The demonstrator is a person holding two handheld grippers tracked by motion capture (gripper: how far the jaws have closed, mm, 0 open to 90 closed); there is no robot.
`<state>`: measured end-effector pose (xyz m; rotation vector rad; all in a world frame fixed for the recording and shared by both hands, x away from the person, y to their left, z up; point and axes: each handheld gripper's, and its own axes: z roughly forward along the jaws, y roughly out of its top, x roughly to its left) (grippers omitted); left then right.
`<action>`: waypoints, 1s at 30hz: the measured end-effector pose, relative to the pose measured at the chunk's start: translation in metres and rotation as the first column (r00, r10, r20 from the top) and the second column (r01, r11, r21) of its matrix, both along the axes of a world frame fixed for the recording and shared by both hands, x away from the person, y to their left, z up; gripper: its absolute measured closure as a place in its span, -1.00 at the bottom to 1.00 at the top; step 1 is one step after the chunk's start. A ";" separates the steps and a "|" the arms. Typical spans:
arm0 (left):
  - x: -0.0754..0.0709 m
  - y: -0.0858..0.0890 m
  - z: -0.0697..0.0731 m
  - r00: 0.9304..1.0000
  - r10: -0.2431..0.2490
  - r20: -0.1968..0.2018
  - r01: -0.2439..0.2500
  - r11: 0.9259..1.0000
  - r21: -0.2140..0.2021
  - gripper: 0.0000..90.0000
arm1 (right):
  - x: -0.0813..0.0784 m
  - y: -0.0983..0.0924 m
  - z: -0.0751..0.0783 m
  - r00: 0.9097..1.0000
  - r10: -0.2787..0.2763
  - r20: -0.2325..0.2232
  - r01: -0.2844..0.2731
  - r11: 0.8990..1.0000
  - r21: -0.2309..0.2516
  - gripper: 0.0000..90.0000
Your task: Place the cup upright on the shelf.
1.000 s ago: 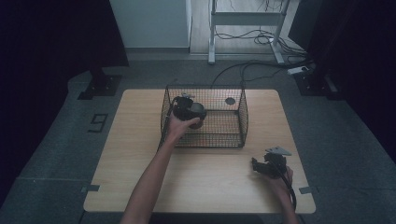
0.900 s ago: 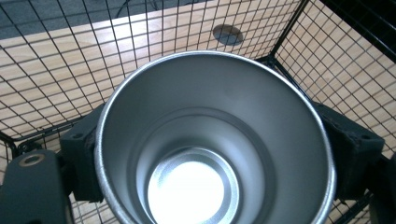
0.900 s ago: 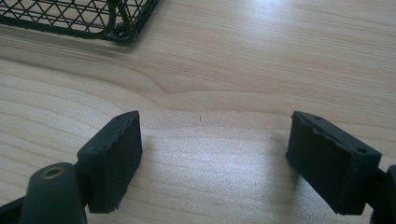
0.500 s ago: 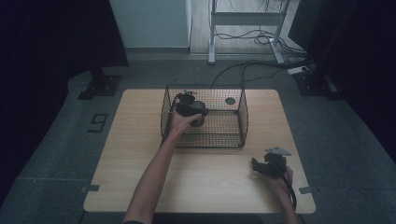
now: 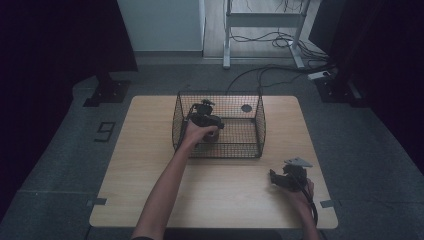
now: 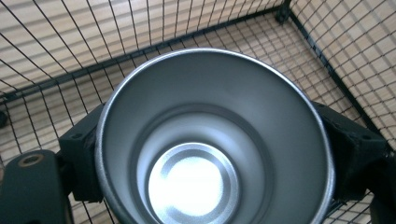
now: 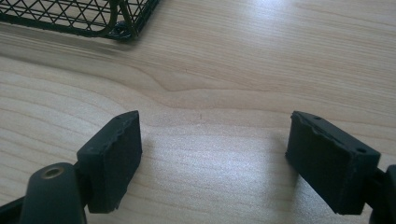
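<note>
A black wire basket [image 5: 260, 126] stands at the back middle of the wooden table [image 5: 220, 200]. My left gripper [image 5: 206, 119] reaches down inside it at its left side. In the left gripper view a steel cup [image 6: 210, 140] sits upright with its mouth towards the camera, and both black pads [image 6: 86, 158] press on its sides above the basket's mesh floor [image 6: 140, 42]. My right gripper [image 5: 281, 179] rests low over the table at the front right, well apart from the basket. In the right gripper view its jaws stand wide with bare wood between the fingertips [image 7: 114, 154].
A small dark round thing [image 5: 246, 107] lies at the basket's back right. A corner of the basket [image 7: 116, 25] shows at the top left of the right gripper view. Dark floor, cables and a metal stand lie beyond the table.
</note>
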<state>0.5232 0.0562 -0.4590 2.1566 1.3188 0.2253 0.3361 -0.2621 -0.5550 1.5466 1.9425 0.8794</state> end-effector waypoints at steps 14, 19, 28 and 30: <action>-0.002 0.000 -0.007 0.999 0.003 -0.051 -0.002 1.000 0.030 -0.70 | -0.001 -0.002 0.000 1.000 0.002 -0.002 -0.002 1.000 0.000 -0.61; -0.002 0.000 -0.009 0.998 0.016 -0.066 -0.013 0.999 0.043 -0.70 | -0.001 -0.002 0.000 1.000 0.003 -0.002 -0.003 1.000 -0.001 -0.61; -0.006 -0.002 -0.009 0.999 0.008 -0.040 -0.006 0.998 0.062 -0.73 | -0.002 -0.002 0.000 1.000 0.002 -0.002 -0.002 1.000 0.000 -0.61; -0.007 -0.001 -0.008 0.999 0.012 -0.035 -0.010 0.998 0.063 -0.73 | -0.002 -0.002 0.000 1.000 0.001 -0.002 -0.001 1.000 0.000 -0.61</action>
